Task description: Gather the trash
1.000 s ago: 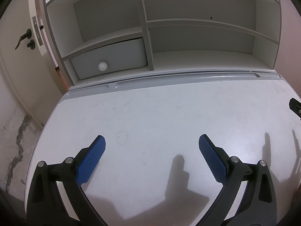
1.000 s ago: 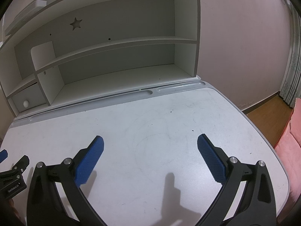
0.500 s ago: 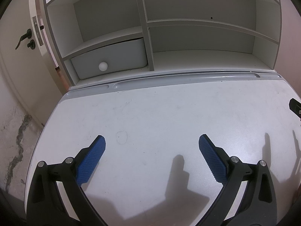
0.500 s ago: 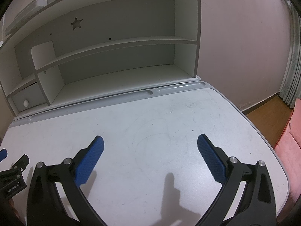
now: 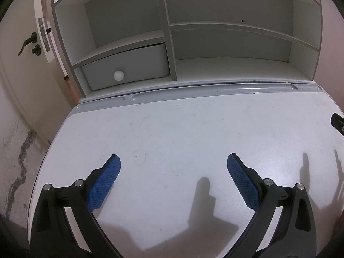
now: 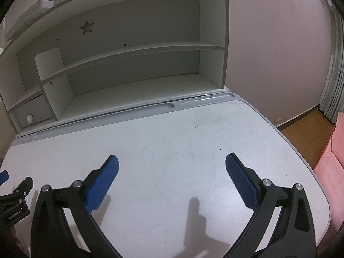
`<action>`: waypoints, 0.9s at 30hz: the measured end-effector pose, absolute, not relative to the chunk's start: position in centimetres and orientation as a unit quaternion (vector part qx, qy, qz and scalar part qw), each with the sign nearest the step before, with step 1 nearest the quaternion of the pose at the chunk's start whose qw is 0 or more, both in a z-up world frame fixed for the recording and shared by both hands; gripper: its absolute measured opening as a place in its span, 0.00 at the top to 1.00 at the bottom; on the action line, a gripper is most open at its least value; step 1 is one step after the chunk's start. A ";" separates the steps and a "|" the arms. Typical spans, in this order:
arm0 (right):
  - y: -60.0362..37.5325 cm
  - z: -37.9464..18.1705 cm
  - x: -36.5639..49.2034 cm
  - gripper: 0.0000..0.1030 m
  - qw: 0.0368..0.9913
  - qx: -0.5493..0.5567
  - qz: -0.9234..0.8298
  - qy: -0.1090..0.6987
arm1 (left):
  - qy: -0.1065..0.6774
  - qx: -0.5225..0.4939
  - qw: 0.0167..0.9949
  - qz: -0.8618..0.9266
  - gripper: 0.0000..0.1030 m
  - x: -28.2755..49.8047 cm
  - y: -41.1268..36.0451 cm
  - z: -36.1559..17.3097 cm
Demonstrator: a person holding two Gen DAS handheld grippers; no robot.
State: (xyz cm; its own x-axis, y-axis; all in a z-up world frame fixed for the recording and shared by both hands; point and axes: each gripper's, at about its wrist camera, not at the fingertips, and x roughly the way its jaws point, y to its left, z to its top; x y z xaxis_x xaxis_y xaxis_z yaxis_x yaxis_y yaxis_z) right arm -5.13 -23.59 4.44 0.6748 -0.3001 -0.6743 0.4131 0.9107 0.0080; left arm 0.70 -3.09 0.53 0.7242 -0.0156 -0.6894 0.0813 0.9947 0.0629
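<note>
Both grippers hang low over the near part of the white desk, angled down and forward. Left gripper has its 2 blue pads spread wide with nothing between them; the right gripper is spread the same way, also holding nothing. They sit side by side: a black edge of the right one shows at the far right of the left view. Beyond the desk stands a white shelf unit with a drawer at its lower left. No trash shows in either view.
</note>
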 end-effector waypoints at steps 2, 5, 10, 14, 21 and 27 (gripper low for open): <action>-23.5 4.4 -5.1 0.07 0.911 0.080 -0.196 0.353 | 0.371 0.044 0.927 -0.026 0.06 0.7 -3.1 0.5; -23.6 4.4 -5.1 0.07 0.912 0.081 -0.196 0.352 | 0.371 0.044 0.927 -0.025 0.06 0.7 -3.2 0.6; -23.6 4.4 -5.1 0.07 0.911 0.082 -0.197 0.352 | 0.371 0.043 0.927 -0.024 0.06 0.7 -3.1 0.6; -23.5 4.4 -5.0 0.07 0.911 0.082 -0.197 0.352 | 0.371 0.043 0.927 -0.023 0.06 0.7 -3.1 0.6; -23.6 4.3 -5.1 0.07 0.911 0.082 -0.197 0.352 | 0.371 0.043 0.927 -0.023 0.06 0.7 -3.1 0.6; -23.5 4.3 -5.0 0.07 0.911 0.082 -0.197 0.352 | 0.373 0.041 0.926 -0.026 0.06 0.8 -3.0 0.4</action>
State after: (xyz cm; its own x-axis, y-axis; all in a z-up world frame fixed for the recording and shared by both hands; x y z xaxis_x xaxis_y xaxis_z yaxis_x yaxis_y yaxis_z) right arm -5.03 -23.53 4.30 0.6746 -0.3020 -0.6736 0.4174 0.9087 0.0106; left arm 0.84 -3.05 0.44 0.7198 -0.0181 -0.6939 0.0798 0.9952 0.0567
